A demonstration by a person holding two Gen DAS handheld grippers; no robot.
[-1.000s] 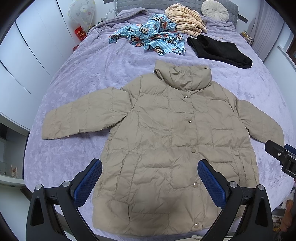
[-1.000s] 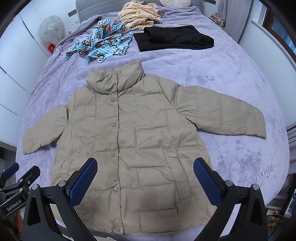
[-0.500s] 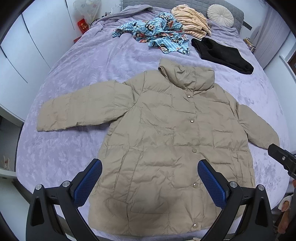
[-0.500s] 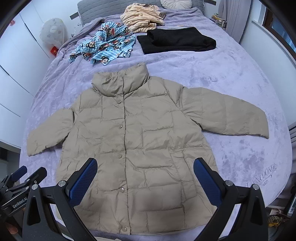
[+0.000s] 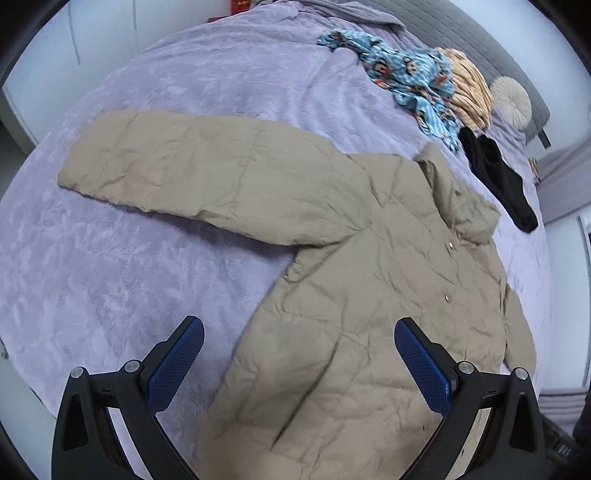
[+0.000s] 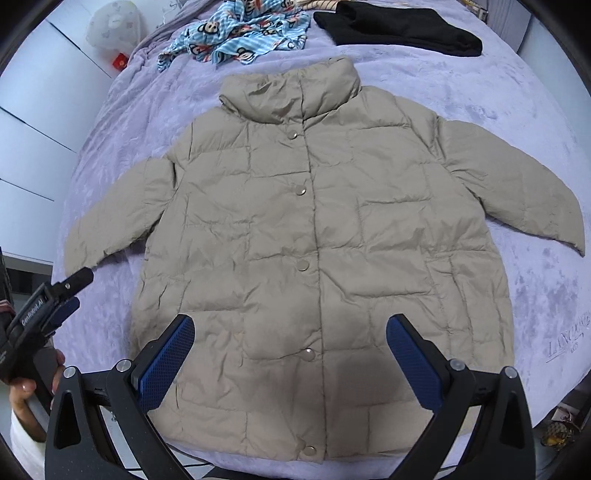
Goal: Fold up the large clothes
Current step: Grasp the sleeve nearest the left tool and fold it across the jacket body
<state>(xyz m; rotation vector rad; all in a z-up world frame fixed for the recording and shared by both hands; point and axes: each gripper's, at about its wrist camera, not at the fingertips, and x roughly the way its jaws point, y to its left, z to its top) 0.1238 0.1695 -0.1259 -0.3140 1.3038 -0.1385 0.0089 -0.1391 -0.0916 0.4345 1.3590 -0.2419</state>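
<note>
A beige puffer jacket (image 6: 317,236) lies flat and buttoned on the purple bedspread (image 6: 480,92), collar far, both sleeves spread out. In the left wrist view the jacket (image 5: 369,295) fills the lower right, its left sleeve (image 5: 177,166) stretching to the left. My left gripper (image 5: 299,354) hovers open above the jacket's left side, near the hem and armpit, holding nothing. My right gripper (image 6: 290,354) is open above the jacket's lower front, over the button line. The left gripper (image 6: 66,291) also shows at the left edge of the right wrist view, held by a hand.
At the far end of the bed lie a blue cartoon-print garment (image 6: 236,40), a black garment (image 6: 399,29) and a striped beige garment (image 5: 469,88). A round cushion (image 5: 511,99) rests by the grey headboard. White cabinets (image 6: 29,122) stand left of the bed.
The left gripper has swung left and closer to the bed, now looking across the left sleeve. The right gripper has moved nearer the jacket. Both stay open.
</note>
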